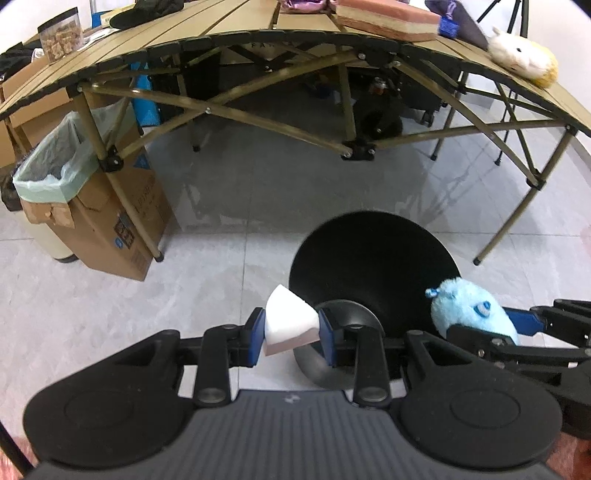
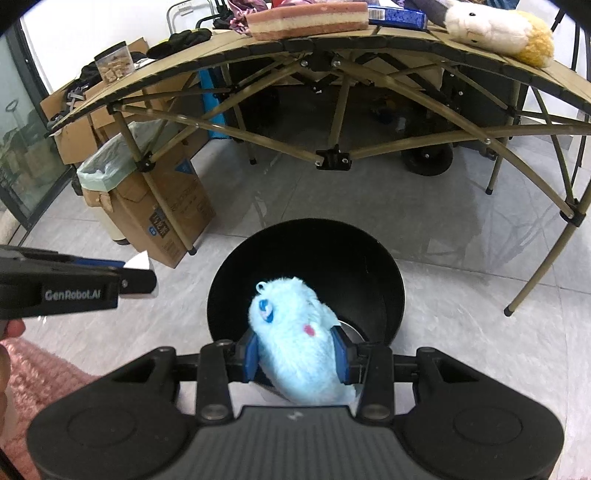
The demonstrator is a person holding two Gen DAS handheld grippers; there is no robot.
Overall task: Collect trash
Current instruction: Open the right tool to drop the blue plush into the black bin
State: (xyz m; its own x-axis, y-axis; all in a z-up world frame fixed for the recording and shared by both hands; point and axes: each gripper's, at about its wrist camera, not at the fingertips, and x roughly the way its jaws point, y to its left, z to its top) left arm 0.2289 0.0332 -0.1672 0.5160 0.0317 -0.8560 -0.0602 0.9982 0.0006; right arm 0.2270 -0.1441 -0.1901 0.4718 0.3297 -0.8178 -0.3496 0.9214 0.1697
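My left gripper [image 1: 291, 332] is shut on a white sponge block [image 1: 290, 325] with a pinkish underside, held just left of the black round bin [image 1: 373, 266] on the floor. My right gripper [image 2: 295, 354] is shut on a light blue plush toy [image 2: 295, 332], held over the near rim of the same bin [image 2: 306, 251]. The plush [image 1: 469, 310] and the right gripper also show at the right of the left wrist view. The left gripper [image 2: 140, 275] with the sponge tip [image 2: 138, 261] shows at the left of the right wrist view.
A folding slatted table [image 1: 258, 33] stands behind the bin, carrying a pink layered sponge [image 1: 388, 18] and a white and yellow plush [image 1: 524, 55]. A cardboard box lined with a green bag [image 1: 66, 162] stands by the table's left leg. A pink rug [image 2: 37, 373] lies near left.
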